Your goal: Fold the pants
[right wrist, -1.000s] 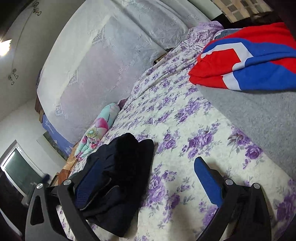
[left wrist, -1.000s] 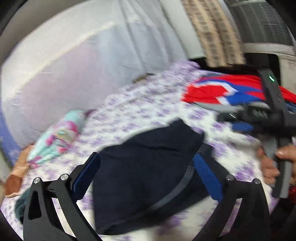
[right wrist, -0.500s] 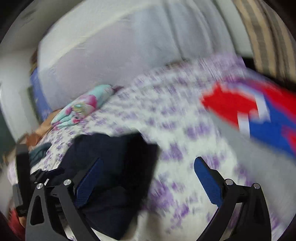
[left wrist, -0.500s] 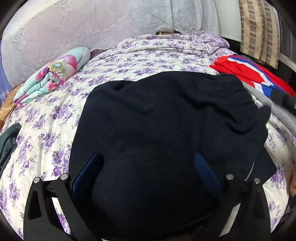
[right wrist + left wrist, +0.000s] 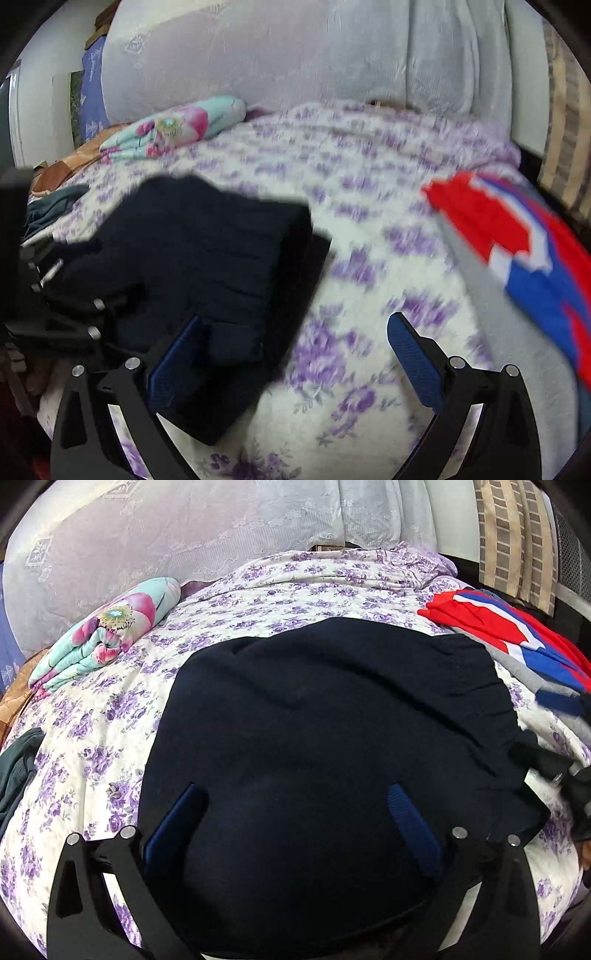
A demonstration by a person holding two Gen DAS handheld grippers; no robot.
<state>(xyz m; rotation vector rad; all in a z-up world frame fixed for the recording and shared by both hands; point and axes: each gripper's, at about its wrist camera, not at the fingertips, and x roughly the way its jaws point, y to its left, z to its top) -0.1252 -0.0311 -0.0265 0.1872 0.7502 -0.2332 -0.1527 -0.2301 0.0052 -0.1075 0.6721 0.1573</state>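
The dark navy pants (image 5: 325, 738) lie folded in a thick bundle on the purple-flowered bedsheet (image 5: 295, 587). My left gripper (image 5: 295, 812) hovers open right over the near part of the bundle, its blue pads on either side, holding nothing. In the right wrist view the pants (image 5: 207, 251) lie to the left. My right gripper (image 5: 295, 343) is open and empty at their right edge, its left pad over the cloth, its right pad over bare sheet. Part of the right gripper shows at the right edge of the left wrist view (image 5: 565, 775).
A folded floral blanket (image 5: 107, 646) lies at the back left. A red, white and blue garment (image 5: 509, 638) lies on grey cloth (image 5: 491, 317) at the right. A dark green garment (image 5: 18, 764) sits at the left edge. A white lace headboard cover (image 5: 184, 528) stands behind.
My left gripper swung over the pants and now hangs close above them. My right gripper turned left toward the bundle's right edge. Both stayed open.
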